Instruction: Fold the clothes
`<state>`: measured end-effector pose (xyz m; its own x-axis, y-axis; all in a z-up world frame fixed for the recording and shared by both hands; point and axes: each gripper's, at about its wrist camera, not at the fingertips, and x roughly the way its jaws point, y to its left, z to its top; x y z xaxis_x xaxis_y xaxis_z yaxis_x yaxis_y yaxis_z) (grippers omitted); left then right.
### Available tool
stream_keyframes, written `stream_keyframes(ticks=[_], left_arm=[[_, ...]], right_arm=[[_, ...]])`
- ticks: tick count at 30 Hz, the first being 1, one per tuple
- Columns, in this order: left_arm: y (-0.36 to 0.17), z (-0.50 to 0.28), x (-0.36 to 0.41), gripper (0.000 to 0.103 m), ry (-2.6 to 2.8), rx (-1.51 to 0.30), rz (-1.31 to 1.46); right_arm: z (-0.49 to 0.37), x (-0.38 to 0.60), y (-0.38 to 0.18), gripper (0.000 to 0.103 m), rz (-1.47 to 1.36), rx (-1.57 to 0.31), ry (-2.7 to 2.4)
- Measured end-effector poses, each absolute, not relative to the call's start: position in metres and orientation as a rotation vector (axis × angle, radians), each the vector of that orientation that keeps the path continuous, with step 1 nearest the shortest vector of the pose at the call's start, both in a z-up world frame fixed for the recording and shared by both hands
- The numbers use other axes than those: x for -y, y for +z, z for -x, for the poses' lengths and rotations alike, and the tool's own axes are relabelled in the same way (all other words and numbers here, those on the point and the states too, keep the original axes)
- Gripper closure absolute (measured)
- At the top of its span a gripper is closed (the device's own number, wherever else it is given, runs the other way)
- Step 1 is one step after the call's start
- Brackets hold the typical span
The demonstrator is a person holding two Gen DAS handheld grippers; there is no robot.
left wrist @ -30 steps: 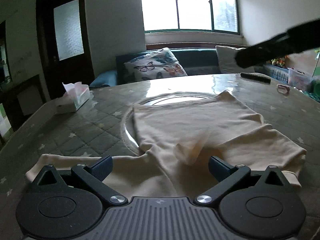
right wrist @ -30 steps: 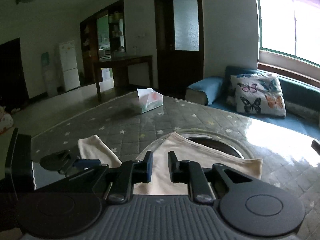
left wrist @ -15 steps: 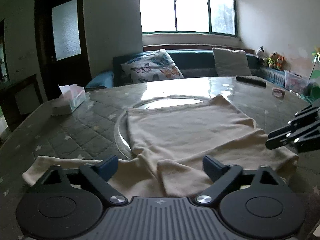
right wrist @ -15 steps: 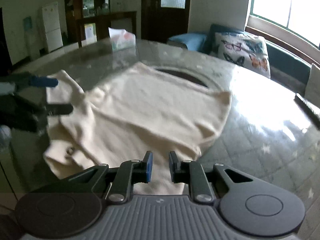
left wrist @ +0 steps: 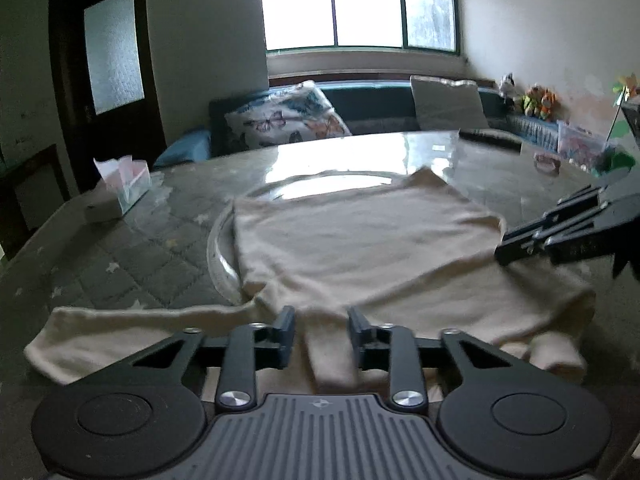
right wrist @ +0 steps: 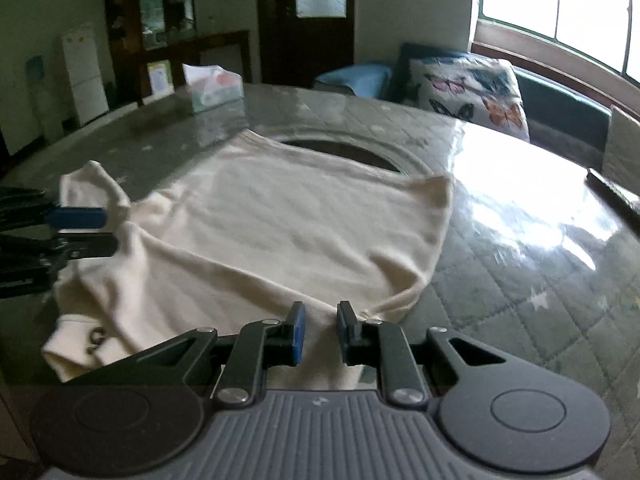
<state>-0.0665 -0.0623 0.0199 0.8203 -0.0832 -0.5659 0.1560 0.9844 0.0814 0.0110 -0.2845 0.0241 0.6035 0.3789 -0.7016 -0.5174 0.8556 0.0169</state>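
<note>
A cream long-sleeved top [left wrist: 360,240] lies spread on the round table, one sleeve stretched out to the left [left wrist: 120,324]. It also shows in the right wrist view [right wrist: 280,220]. My left gripper [left wrist: 321,332] sits low at the garment's near edge, jaws narrowed with a fold of cloth between them. My right gripper [right wrist: 320,330] is at the garment's other edge, jaws close together with cloth between them. The right gripper shows at the right of the left wrist view [left wrist: 560,232]. The left gripper shows at the left of the right wrist view [right wrist: 60,232].
A tissue box [left wrist: 120,188] stands at the table's far left. A round glass turntable [left wrist: 224,240] lies under the garment. A remote [left wrist: 490,138] and a small pink object [left wrist: 546,160] lie at the far right. A sofa with cushions [left wrist: 288,120] stands behind.
My left gripper's jaws have closed from wide open to narrow around a fold of cloth. My right gripper has come down from above the table to the garment's edge.
</note>
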Motion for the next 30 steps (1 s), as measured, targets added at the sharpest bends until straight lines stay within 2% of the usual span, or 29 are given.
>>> stream_keyframes(ticks=[13,16,27,30], left_arm=[[0.014,0.080,0.033,0.078,-0.043,-0.641,-0.126],[0.016,0.081,0.022,0.062,-0.004,-0.639,-0.096],[0.020,0.075,-0.043,0.045,0.223,-0.645,0.037],[0.020,0.072,-0.062,0.045,0.281,-0.646,0.071]], right_arm=[[0.005,0.253,0.036,0.086,0.276,-0.719,0.604],[0.013,0.227,0.035,0.084,0.306,-0.716,0.687],[0.045,0.157,0.022,0.083,0.444,-0.691,0.891],[0.043,0.155,0.028,0.081,0.439,-0.671,0.898]])
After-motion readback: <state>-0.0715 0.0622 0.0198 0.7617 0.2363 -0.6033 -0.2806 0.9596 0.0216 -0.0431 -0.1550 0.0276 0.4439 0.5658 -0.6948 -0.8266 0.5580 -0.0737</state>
